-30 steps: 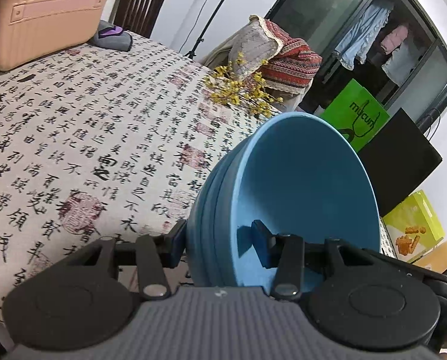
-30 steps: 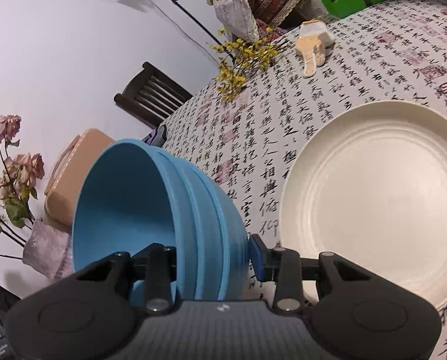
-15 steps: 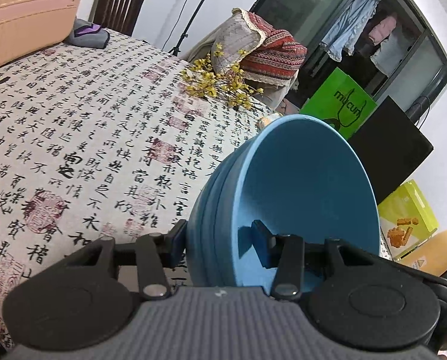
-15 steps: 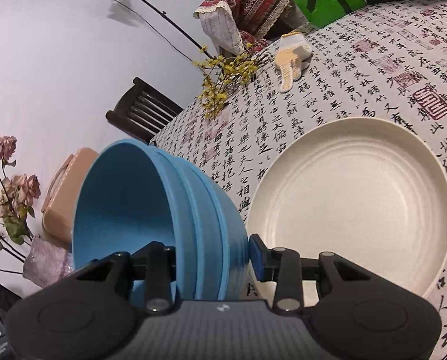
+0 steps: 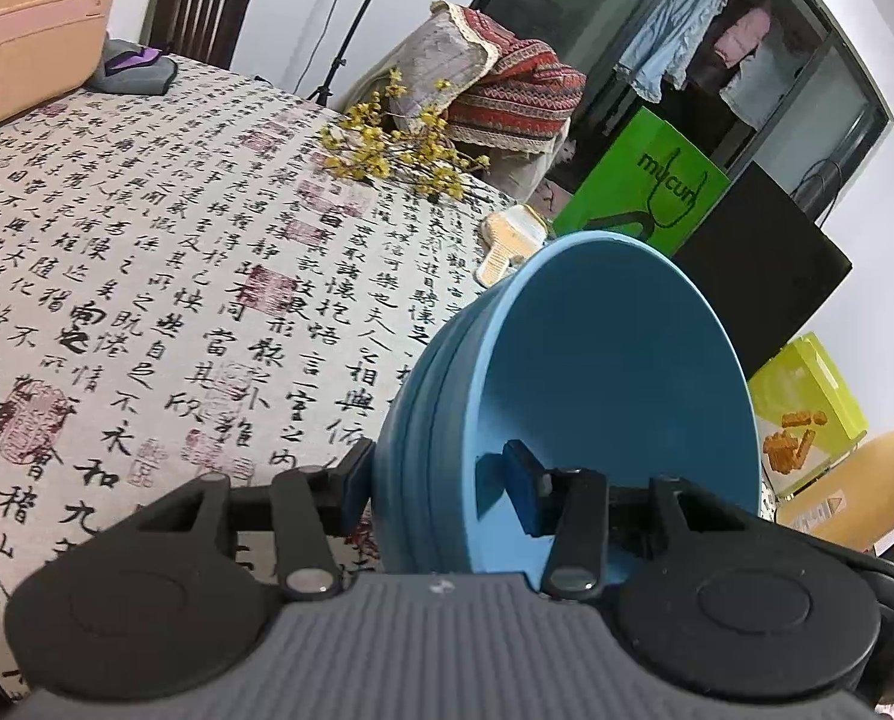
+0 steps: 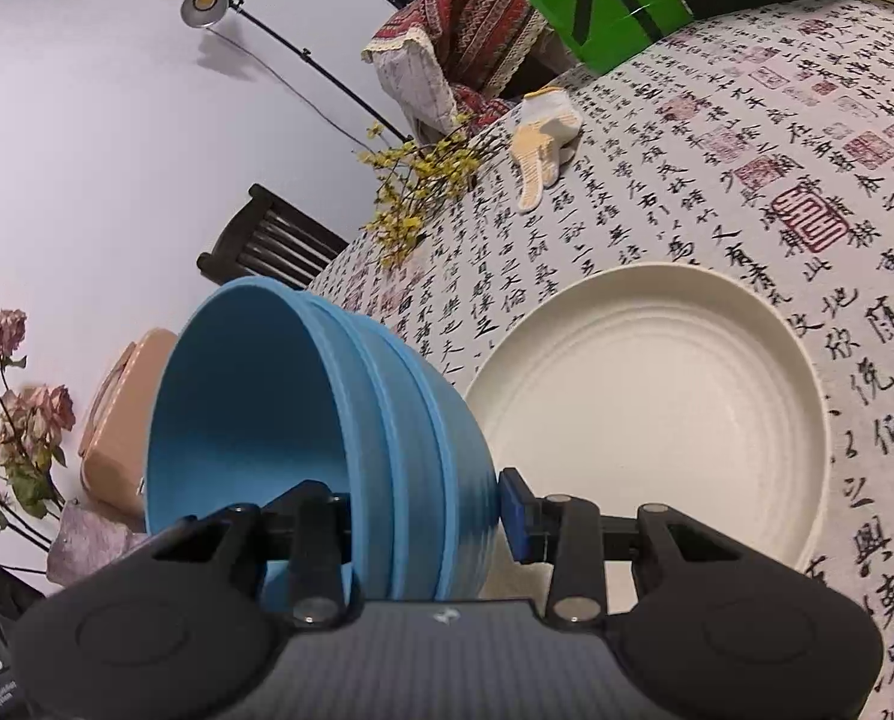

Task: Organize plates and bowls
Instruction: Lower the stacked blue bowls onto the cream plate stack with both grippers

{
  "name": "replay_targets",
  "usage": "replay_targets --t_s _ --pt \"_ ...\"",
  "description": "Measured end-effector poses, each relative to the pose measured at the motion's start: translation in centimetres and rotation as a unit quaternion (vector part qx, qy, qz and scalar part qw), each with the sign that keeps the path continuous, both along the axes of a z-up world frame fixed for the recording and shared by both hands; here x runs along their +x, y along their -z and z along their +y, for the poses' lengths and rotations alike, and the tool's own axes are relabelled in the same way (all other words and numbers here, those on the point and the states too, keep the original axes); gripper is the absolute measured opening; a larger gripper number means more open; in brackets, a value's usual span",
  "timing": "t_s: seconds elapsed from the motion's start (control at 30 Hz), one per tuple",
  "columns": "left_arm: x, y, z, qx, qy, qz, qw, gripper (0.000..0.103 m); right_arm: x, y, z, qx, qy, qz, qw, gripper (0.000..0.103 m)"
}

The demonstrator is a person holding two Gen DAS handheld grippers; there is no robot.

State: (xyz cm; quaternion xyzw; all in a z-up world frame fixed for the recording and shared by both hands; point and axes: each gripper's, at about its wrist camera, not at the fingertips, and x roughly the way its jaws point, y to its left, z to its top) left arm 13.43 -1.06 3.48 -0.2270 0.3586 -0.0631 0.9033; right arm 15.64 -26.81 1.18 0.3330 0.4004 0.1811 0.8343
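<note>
A stack of nested blue bowls (image 5: 615, 390) is tipped on its side in my left gripper (image 5: 438, 480), which is shut on the stack's wall, one pad inside and one outside. In the right wrist view my right gripper (image 6: 420, 510) is likewise shut on the wall of blue bowls (image 6: 249, 420), above the table. A large cream plate (image 6: 657, 408) lies flat on the calligraphy tablecloth (image 6: 747, 120), just right of those bowls. Neither gripper shows in the other's view, so I cannot tell whether both hold one stack.
A yellow flower sprig (image 5: 399, 150) and a work glove (image 6: 543, 138) lie near the table's far edge. A tan case (image 5: 27, 18) sits at the far left corner beside a dark wooden chair (image 5: 207, 0). Dried roses (image 6: 21, 408) stand at the left.
Both grippers have carried the bowls sideways along the table. The cream plate has come fully into the right wrist view and the glove has appeared in the left one. Both grips are unchanged.
</note>
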Motion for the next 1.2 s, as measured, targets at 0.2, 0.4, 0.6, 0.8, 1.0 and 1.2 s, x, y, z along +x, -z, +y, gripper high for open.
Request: replay_targets --t_s 0.2,0.4,0.6,0.8,1.0,1.2 --pt "0.6 0.2 -1.5 0.003 0.014 0.001 0.9999 0.046 0.1 0.2 -1.3 0.002 0.014 0.002 1.000 0.035" --pt "1.1 0.5 -2.8 0.006 0.026 0.005 0.9996 0.046 0.1 0.6 -2.7 0.003 0.026 0.005 1.000 0.035" --pt "1.8 0.8 -3.8 0.007 0.038 0.009 0.9992 0.046 0.2 1.0 -3.7 0.005 0.036 0.008 0.999 0.035" --pt "2.6 1.5 -4.6 0.004 0.047 0.022 0.9986 0.046 0.4 1.5 -4.6 0.002 0.045 0.014 0.999 0.035" --pt "3.2 2.2 -5.3 0.006 0.056 0.035 0.9978 0.046 0.8 2.1 -5.2 -0.003 0.048 0.024 0.999 0.035" --pt "3.8 2.8 -5.9 0.001 0.068 0.048 0.9966 0.046 1.1 2.5 -5.9 -0.012 0.052 0.029 0.998 0.035"
